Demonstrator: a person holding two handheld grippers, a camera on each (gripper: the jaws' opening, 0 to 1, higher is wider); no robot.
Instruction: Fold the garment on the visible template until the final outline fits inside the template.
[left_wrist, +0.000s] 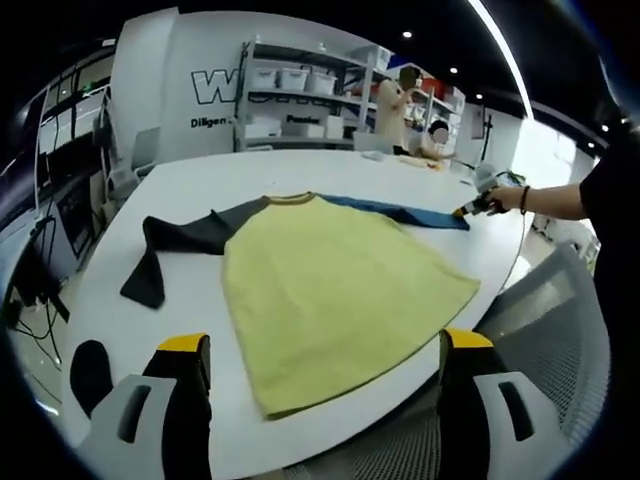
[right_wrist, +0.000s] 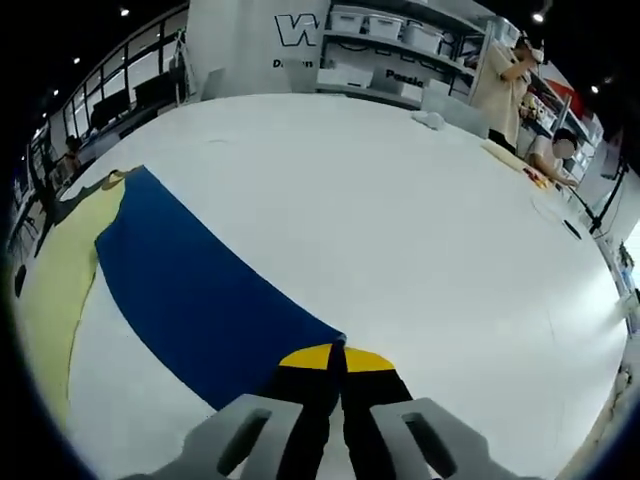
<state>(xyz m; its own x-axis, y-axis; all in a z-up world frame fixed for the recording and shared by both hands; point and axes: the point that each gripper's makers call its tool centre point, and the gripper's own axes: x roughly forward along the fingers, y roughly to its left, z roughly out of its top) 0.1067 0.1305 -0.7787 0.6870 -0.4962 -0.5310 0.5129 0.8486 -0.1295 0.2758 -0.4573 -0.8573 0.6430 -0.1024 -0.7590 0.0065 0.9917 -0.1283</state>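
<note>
While the yellow garment lies flat on the white table, the right gripper pinches its blue sleeve cuff at arm's reach; the left gripper hovers, jaws wide.

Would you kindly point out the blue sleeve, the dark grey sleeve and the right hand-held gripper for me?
blue sleeve (right_wrist: 190, 300): right gripper view, middle of the flat fabric.
dark grey sleeve (left_wrist: 165, 245): left gripper view, bend of the sleeve.
right hand-held gripper (right_wrist: 340, 365): right gripper view, between its closed yellow tips, at the cuff.

Wall lettering, mostly cut off
I read a large "W" on the white wall, with "Diligen" beneath it; the rest is hidden.
</note>
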